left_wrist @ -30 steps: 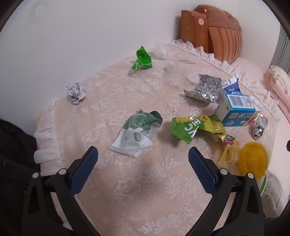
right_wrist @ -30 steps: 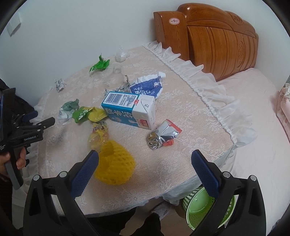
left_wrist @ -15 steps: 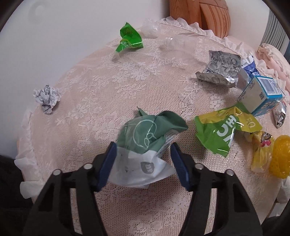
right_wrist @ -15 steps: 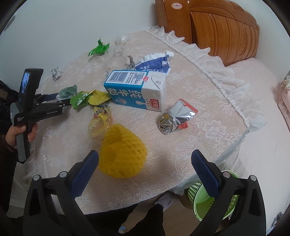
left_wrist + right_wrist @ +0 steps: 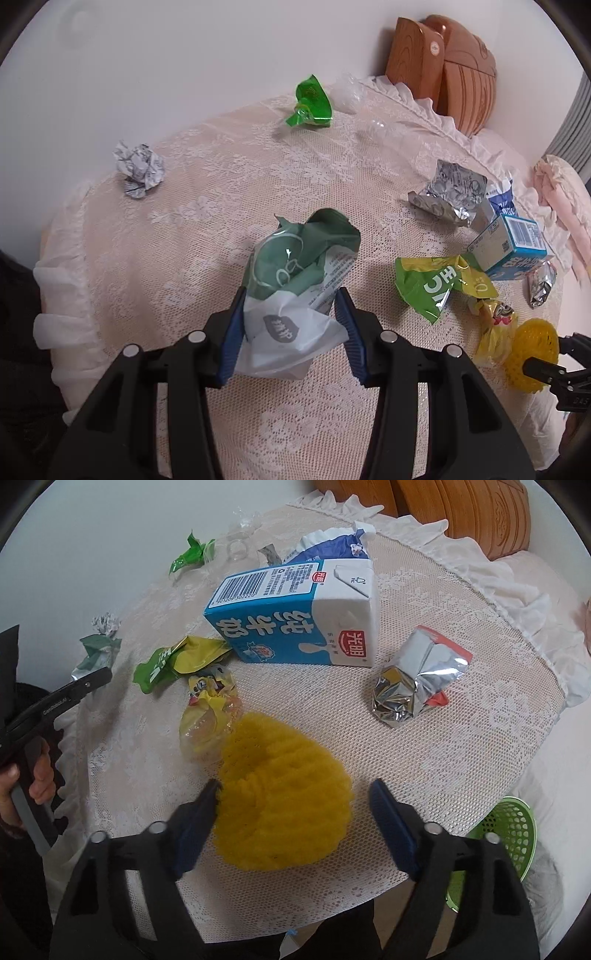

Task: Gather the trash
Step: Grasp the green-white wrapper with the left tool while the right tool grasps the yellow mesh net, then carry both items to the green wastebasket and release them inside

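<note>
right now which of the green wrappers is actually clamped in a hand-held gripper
The dark green and white wrapper, pinched by the left hand-held gripper. The bright green wrapper and yellow-green wrapper lie loose on the tablecloth.

I'm working in a home bedroom. A carved wooden headboard (image 5: 461, 506) stands at the head of a bed with a pink sheet (image 5: 554, 775), and just beside that headboard sits a lace-covered round table (image 5: 229, 184).

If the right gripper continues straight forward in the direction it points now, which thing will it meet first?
Most likely the yellow foam net. It already lies between the open fingers of the right gripper, close to the left one. Beyond it, farther along the table, stands the blue milk carton, though exact depth is hard to judge.
</note>
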Tool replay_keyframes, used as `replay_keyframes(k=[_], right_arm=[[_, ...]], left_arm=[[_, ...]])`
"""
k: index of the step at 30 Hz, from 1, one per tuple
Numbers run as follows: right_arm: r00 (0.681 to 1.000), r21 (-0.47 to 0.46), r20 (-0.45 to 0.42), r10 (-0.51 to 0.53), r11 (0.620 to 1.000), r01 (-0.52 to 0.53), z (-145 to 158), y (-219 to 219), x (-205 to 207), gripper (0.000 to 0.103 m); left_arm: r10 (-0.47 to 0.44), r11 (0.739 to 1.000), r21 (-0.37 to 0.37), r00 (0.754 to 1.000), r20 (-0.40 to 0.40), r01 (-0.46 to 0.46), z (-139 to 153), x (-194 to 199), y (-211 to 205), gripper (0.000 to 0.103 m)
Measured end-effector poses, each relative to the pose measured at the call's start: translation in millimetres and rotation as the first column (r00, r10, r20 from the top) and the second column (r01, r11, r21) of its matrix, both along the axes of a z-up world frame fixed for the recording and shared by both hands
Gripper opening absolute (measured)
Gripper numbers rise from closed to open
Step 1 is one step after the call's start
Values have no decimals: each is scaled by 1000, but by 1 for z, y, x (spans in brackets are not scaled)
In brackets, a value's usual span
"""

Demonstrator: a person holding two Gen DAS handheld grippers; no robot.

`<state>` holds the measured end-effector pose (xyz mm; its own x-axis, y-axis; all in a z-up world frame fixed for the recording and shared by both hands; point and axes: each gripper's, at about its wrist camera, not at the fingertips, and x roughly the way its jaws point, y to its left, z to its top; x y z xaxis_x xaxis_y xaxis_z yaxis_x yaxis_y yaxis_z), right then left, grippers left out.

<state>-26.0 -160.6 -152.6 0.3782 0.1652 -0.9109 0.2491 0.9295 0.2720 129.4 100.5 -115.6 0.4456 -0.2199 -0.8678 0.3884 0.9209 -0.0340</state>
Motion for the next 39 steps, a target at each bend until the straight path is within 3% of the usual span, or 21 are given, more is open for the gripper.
replay_keyframes(k=[5, 11, 16, 19, 22, 26, 31, 33, 34, 35, 39], right_arm=[[999, 46, 41, 13, 999, -15, 6, -7, -6, 42], [995, 112, 100, -16, 994, 4, 25, -29, -26, 39], [984, 76, 155, -84, 994, 73, 48, -67, -71, 39], [975, 12, 138, -174, 985, 174, 48, -104, -113, 39], [950, -51, 79, -300, 951, 305, 28, -147, -159, 39], [894, -94, 2, -449, 890, 447, -22, -198, -206, 39], [822, -84, -95, -561, 827, 555, -98, -245, -231, 41], [806, -96, -125, -579, 815, 571, -115, -254, -237, 55], [798, -109, -135, -588, 809, 578, -121, -258, -240, 72], [793, -120, -138, -594, 804, 582, -125, -262, -243, 82], [772, -142, -126, -623, 782, 607, -118, -273, -273, 97]], left_arm=[[30, 999, -23, 999, 45, -29, 31, -22, 5, 46], [-48, 998, -28, 994, 102, 51, 65, -61, -26, 46], [-199, 975, -83, 976, 92, 207, 78, -104, -87, 46], [-336, 933, -104, 938, 78, 343, 77, -136, -138, 46], [-459, 878, -128, 887, 52, 462, 74, -169, -190, 47], [-573, 812, -108, 818, 37, 574, 66, -207, -250, 46], [-659, 750, -82, 752, -13, 656, 54, -237, -303, 46], [-687, 726, -64, 726, -25, 685, 49, -250, -319, 46], [-702, 712, -54, 711, -33, 700, 46, -257, -328, 46], [-714, 700, -48, 699, -41, 712, 43, -262, -335, 46], [-761, 647, -35, 642, -96, 762, 22, -286, -366, 47]])
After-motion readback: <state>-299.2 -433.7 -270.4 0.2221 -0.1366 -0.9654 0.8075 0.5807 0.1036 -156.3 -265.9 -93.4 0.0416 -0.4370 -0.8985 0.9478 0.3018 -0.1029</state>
